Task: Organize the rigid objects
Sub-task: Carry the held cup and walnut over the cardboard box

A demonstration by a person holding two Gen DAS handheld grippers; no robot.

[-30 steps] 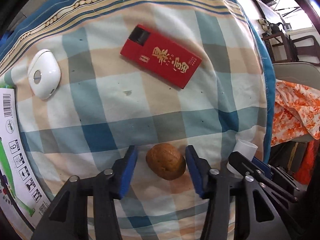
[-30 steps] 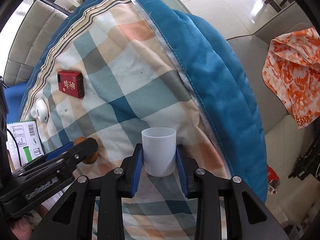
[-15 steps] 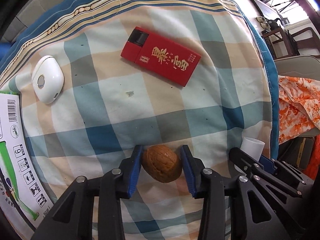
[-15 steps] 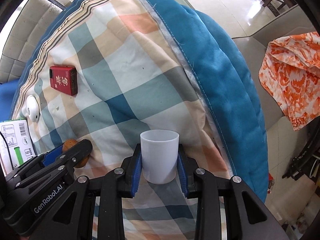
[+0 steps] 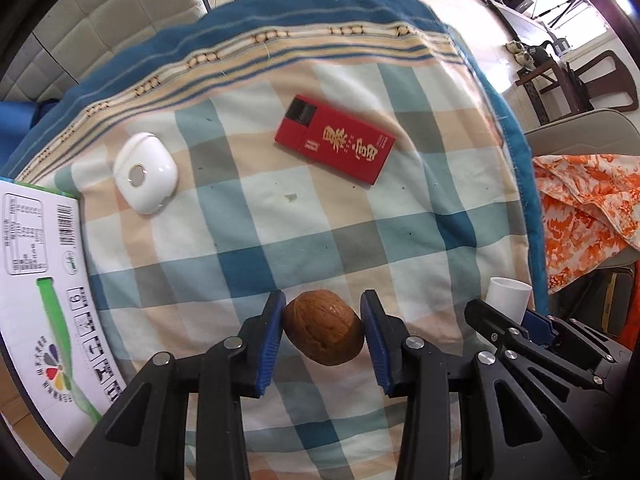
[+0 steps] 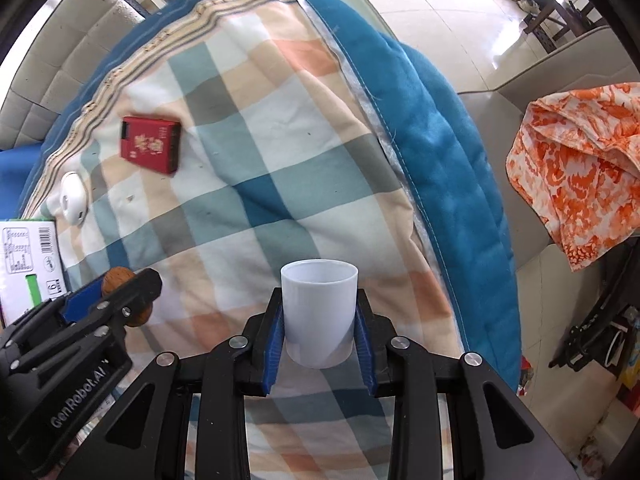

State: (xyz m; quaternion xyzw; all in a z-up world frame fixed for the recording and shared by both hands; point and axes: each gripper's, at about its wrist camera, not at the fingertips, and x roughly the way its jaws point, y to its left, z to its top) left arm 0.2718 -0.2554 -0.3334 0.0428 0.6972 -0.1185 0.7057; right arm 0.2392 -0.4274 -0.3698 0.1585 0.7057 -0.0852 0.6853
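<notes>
Left wrist view shows a brown walnut [image 5: 324, 331] clamped between the blue pads of the left gripper [image 5: 323, 334], both pads touching its sides, above the checked quilt [image 5: 256, 240]. Whether the walnut rests on the fabric or is lifted just off it cannot be told. Farther out on the quilt lie a red box [image 5: 335, 143] with gold characters, flat and slightly angled, and to its left, well apart, a white oval case [image 5: 145, 178]. A printed carton [image 5: 44, 280] sits at the quilt's left edge, near the white case. At the right edge of the same view, the white cup [image 5: 508, 298] stands upright behind the black arm of the other tool.

Right wrist view shows the right gripper [image 6: 319, 330] clenched on that white cup [image 6: 319, 312], its pads pressed against both sides, the cup upright with its open mouth up, over the near part of the quilt [image 6: 260, 184]. To the left, the left gripper's black frame partly hides the walnut [image 6: 120, 276]. The red box [image 6: 150, 149] and white case [image 6: 72, 198] lie far off. An orange patterned cloth [image 6: 580, 160] is draped at the right, beyond the quilt's blue border.
</notes>
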